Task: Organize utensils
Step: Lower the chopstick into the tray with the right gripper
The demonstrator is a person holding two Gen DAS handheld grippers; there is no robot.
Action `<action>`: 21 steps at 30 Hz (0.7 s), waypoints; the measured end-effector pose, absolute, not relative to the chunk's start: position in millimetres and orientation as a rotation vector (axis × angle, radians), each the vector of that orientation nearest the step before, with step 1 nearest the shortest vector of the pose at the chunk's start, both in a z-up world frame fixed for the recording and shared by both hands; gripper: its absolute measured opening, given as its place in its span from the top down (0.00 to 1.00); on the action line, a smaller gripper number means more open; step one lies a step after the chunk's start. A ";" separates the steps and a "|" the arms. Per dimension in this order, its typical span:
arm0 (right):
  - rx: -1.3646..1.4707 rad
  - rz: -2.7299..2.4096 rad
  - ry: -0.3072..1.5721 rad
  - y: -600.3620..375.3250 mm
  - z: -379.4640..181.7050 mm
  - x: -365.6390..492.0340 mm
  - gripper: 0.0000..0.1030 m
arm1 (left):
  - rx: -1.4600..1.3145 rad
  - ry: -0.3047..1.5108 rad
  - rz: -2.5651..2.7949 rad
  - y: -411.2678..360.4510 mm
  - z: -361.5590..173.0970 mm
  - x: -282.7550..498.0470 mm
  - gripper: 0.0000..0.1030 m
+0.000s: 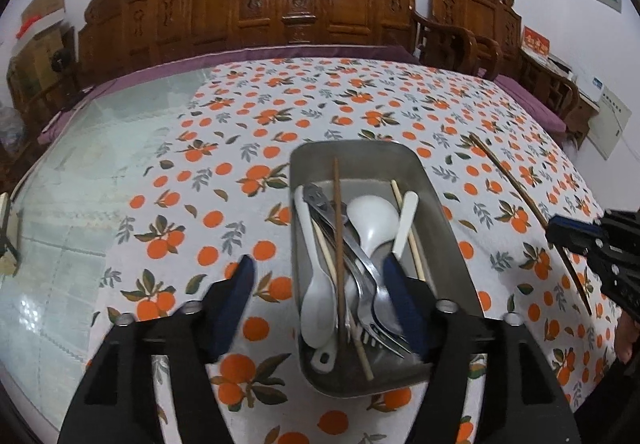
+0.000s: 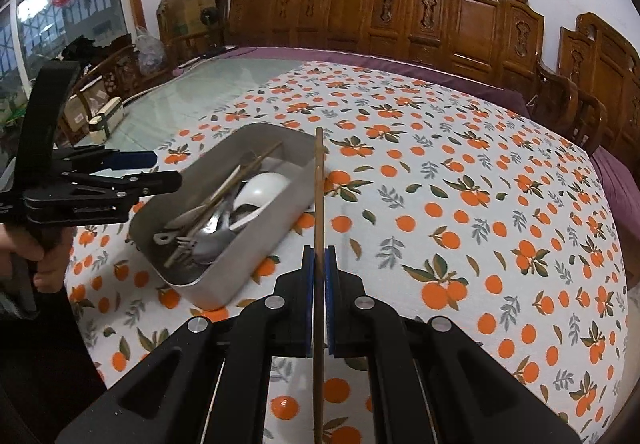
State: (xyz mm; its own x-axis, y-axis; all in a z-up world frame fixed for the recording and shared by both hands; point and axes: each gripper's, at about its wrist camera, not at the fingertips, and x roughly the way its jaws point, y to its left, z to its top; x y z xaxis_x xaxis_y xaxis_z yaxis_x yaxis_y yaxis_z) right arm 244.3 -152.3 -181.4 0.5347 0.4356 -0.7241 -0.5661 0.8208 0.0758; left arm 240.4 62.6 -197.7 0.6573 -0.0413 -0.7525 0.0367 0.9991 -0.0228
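Right, the right gripper [image 2: 319, 260] has its blue pads pinched tight on a dark wooden chopstick [image 2: 319, 195], gripped partway along its shaft, and the stick points straight ahead over the orange-print tablecloth [image 2: 460, 171], its far tip just beside the near right rim of the metal tray [image 2: 224, 284]. The tray sits toward the middle of the cloth, already loaded: a white rice paddle [image 1: 372, 219], a white soup spoon [image 1: 318, 304], a steel fork [image 1: 366, 308], pale chopsticks [image 1: 408, 228] and another dark chopstick [image 1: 339, 244] lying lengthwise. Over on the other side, the left gripper [image 1: 320, 276] hovers above the tray's near end with its jaws spread wide and nothing between them; one finger hangs over the cloth to the tray's left, the other over the utensils inside.

So the step in hand looks like the carry: a loose chopstick is picked up and on its way to join the rest. From the left wrist view the stick appears angled along the cloth's right side, well apart from the tray.

The next move calls for swinging the stick left over the rim, lining it up with the tray's long axis, lowering it among the others and only then easing the pads apart. Watch that long tip: it could catch the tray wall on the way across.
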 end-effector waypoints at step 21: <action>-0.093 0.648 0.835 -92.3 -172.9 257.7 0.94 | -0.060 0.788 -0.006 98.3 -175.8 238.1 0.10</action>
State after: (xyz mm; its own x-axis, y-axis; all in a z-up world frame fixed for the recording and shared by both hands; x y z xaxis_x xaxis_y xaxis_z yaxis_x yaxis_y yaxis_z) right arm 257.7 -92.3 -172.9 0.4918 0.4975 -0.7146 -0.5682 0.8052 0.1696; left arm 238.1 98.3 -175.8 0.7056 -0.0277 -0.7080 -0.0170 0.9983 -0.0560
